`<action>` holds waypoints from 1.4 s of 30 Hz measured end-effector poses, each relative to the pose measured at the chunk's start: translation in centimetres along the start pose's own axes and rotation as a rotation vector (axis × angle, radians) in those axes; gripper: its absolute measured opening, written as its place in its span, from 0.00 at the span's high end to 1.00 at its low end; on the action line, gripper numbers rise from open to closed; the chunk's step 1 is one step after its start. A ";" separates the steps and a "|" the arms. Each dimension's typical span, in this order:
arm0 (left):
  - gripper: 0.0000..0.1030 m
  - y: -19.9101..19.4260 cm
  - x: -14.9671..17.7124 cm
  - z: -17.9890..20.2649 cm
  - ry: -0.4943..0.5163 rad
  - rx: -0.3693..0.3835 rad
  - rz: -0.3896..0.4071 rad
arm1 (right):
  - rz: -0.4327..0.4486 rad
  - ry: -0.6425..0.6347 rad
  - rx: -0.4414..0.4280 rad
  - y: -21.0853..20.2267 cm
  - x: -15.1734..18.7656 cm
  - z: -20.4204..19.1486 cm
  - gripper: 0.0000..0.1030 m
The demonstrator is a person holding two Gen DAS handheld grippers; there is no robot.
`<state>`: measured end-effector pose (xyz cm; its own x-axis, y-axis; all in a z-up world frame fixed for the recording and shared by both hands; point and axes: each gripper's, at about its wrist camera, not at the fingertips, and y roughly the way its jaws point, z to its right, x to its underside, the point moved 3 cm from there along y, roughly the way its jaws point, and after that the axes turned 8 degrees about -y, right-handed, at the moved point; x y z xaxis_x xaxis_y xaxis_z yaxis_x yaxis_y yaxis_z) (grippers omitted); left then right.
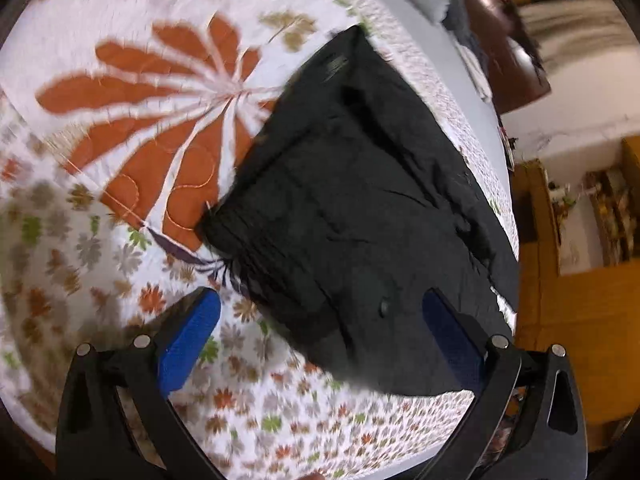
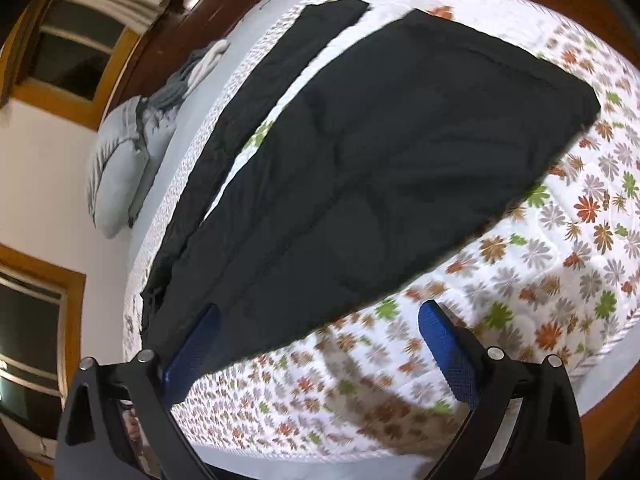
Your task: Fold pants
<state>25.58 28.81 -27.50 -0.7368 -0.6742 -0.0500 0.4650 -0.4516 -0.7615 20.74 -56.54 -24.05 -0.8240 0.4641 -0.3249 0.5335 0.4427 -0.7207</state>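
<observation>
Black pants point(image 1: 352, 208) lie on a floral quilt point(image 1: 120, 120). In the left wrist view they show as a folded dark slab with one end near the bed's edge. My left gripper point(image 1: 320, 328) is open and empty, its blue pads point(image 1: 188, 340) standing wide just above the pants' near end. In the right wrist view the pants point(image 2: 380, 168) spread wide, with a narrow leg strip point(image 2: 256, 92) lying apart at the left. My right gripper point(image 2: 320, 340) is open and empty over the pants' near edge.
A grey pillow point(image 2: 120, 160) and a bundle of grey cloth point(image 2: 192, 76) lie on the bed's grey sheet at the left. Wooden furniture point(image 1: 580, 300) and a dark headboard point(image 1: 508, 60) stand beyond the bed's edge.
</observation>
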 end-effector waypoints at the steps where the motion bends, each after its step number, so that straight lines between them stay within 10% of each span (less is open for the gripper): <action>1: 0.02 0.4 -0.5 -0.2 -0.007 0.002 -0.004 | 0.002 0.005 -0.003 0.0 -0.2 0.4 0.03; 8: 0.04 0.4 -1.2 0.8 -0.012 0.021 0.020 | 0.053 0.071 -0.041 -1.3 -1.6 3.9 0.03; 16: 0.50 0.3 -0.8 -0.5 -0.034 -0.026 0.084 | 0.185 0.253 -0.127 -4.3 -3.7 9.9 0.03; 23: 0.32 0.5 -0.7 -0.4 -0.034 -0.001 0.084 | 0.229 0.279 -0.167 -3.8 -5.6 11.3 0.03; 26: 0.61 0.5 -0.7 0.0 -0.037 -0.111 0.122 | 0.247 0.247 -0.153 -3.6 -5.9 10.6 0.23; 29: 0.75 -0.3 -1.0 -0.8 -0.094 -0.073 0.109 | 0.212 0.253 -0.100 -2.4 -6.0 10.7 0.86; 42: 0.81 -7.9 -0.2 -6.2 -0.176 -0.116 0.122 | 0.127 0.147 -0.082 -3.3 -1.7 4.8 0.93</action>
<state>18.99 36.11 -25.49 -0.5769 -0.8158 -0.0406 0.4787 -0.2974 -0.8261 19.48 -62.45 -24.03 -0.7155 0.6247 -0.3128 0.6503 0.4318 -0.6251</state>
